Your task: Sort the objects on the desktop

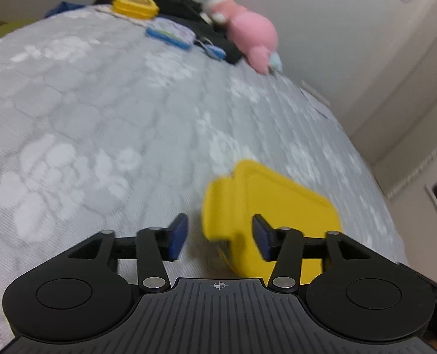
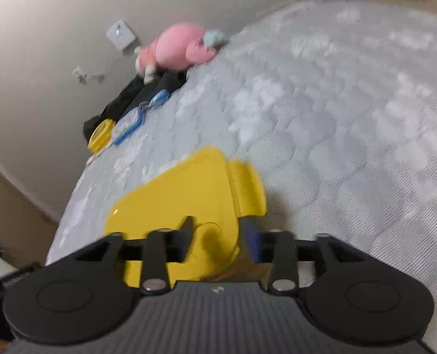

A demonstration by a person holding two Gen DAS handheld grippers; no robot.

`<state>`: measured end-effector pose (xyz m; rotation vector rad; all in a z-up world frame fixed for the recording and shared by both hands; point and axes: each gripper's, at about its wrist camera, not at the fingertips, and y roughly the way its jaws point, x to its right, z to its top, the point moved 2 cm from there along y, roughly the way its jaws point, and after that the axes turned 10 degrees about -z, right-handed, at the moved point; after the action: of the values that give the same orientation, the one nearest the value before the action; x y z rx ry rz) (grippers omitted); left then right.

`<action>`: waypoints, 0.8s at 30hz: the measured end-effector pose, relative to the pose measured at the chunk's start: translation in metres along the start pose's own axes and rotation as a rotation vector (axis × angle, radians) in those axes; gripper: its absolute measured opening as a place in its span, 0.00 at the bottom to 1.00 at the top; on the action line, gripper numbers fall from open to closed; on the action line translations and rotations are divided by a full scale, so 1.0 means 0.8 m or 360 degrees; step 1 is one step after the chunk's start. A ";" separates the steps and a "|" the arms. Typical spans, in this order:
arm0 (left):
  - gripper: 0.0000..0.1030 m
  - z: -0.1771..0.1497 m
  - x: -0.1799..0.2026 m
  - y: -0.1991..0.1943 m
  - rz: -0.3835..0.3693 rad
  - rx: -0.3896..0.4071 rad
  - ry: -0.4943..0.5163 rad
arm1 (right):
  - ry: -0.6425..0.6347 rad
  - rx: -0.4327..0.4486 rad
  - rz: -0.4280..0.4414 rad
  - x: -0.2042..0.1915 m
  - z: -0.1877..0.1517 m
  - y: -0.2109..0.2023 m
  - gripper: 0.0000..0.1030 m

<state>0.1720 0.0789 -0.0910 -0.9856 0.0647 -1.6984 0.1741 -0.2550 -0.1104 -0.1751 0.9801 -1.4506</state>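
Note:
A yellow plastic box (image 1: 265,206) with a hinged lid lies on the grey patterned mattress (image 1: 100,118), close in front of both grippers. My left gripper (image 1: 220,237) is open, its blue pads on either side of the box's near left corner, not closed on it. In the right wrist view the yellow box (image 2: 189,194) fills the lower middle. My right gripper (image 2: 218,237) stands at the box's near right corner, with the corner between its fingers; blur hides whether the pads press it.
At the far edge by the wall lie a round yellow container (image 1: 135,6), a blue-edged card pack (image 1: 171,34), a small blue item (image 1: 215,51), dark cloth (image 1: 171,3) and a pink plush toy (image 1: 254,32). The mattress edge drops off at right (image 1: 366,153).

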 end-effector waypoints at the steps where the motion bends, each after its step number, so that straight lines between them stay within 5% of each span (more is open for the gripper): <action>1: 0.54 0.001 0.000 0.002 0.0004 -0.0003 -0.0006 | 0.0016 0.0035 -0.0009 0.003 0.002 -0.005 0.58; 5: 0.54 0.003 0.005 0.028 -0.0017 -0.0071 -0.0004 | 0.0127 0.0143 -0.0058 0.015 0.011 -0.010 0.58; 12: 0.54 0.012 0.013 0.067 -0.0001 -0.0100 0.0151 | 0.0149 -0.0055 -0.0019 0.013 0.010 0.045 0.50; 24: 0.55 0.041 0.020 0.123 -0.0122 -0.0087 0.0378 | -0.0069 0.0123 -0.0152 -0.012 0.008 0.060 0.49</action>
<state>0.2682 0.0418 -0.1103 -0.8312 0.2327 -1.8871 0.2153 -0.2409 -0.1332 -0.1984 0.8894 -1.5632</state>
